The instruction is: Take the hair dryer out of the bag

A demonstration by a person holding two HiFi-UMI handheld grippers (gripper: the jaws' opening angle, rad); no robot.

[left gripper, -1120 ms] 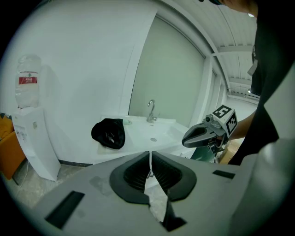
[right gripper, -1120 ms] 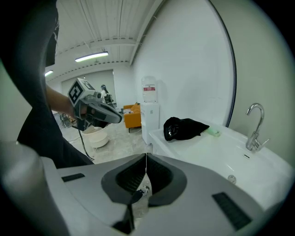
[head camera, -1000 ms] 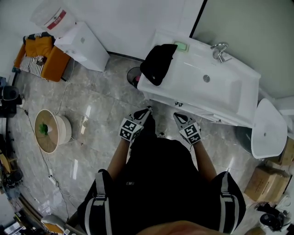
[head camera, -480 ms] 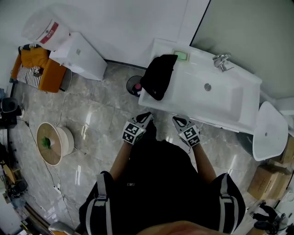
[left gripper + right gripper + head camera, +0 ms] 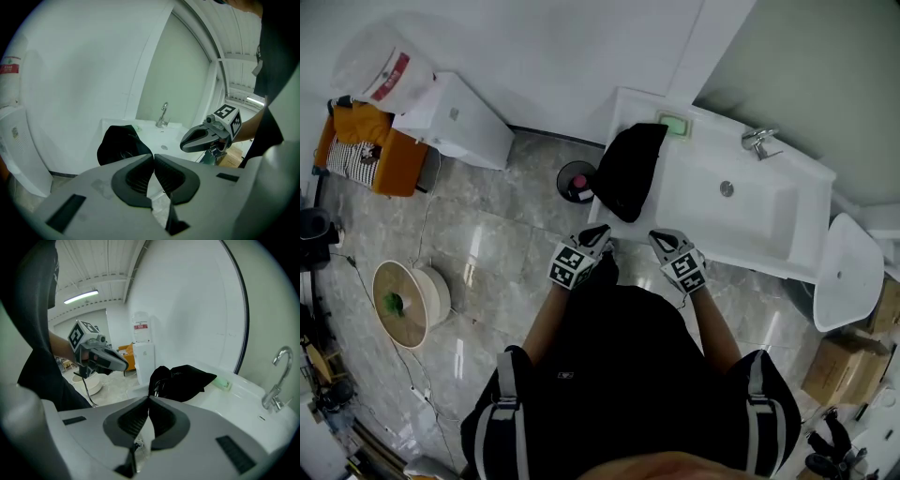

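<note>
Landmark: we take the white washbasin (image 5: 769, 220) as our reference; every place below is given from it.
Bag: the black bag (image 5: 628, 169) lies on the washbasin's left end, crumpled, with part of it hanging over the front edge.
Hair dryer: we cannot make it out as a separate thing. In the right gripper view something dark and glossy shows in the bag's mouth, and we cannot tell what it is.
Left claw (image 5: 601, 229): closed, pad against pad, with nothing between. It is held in front of the washbasin's left end, just below the hanging bag and apart from it.
Right claw (image 5: 657, 234): likewise closed and empty. It is held in front of the washbasin, just right of the bag, with its tip near the front edge.
Claws together: they are side by side, with both tips turned toward the washbasin.
Tap (image 5: 757, 141): a chrome tap at the washbasin's back rim, well right of the bag.
Green pad (image 5: 673, 124): it sits on the back rim, just behind the bag.
Bin (image 5: 575, 180): a small dark bin on the floor (image 5: 487, 244), just left of the washbasin, with something pink in it.
White cabinet (image 5: 455, 111): it stands against the wall, well left of the washbasin.
Person: a dark top and two bare forearms fill the foreground in front of the washbasin.
</note>
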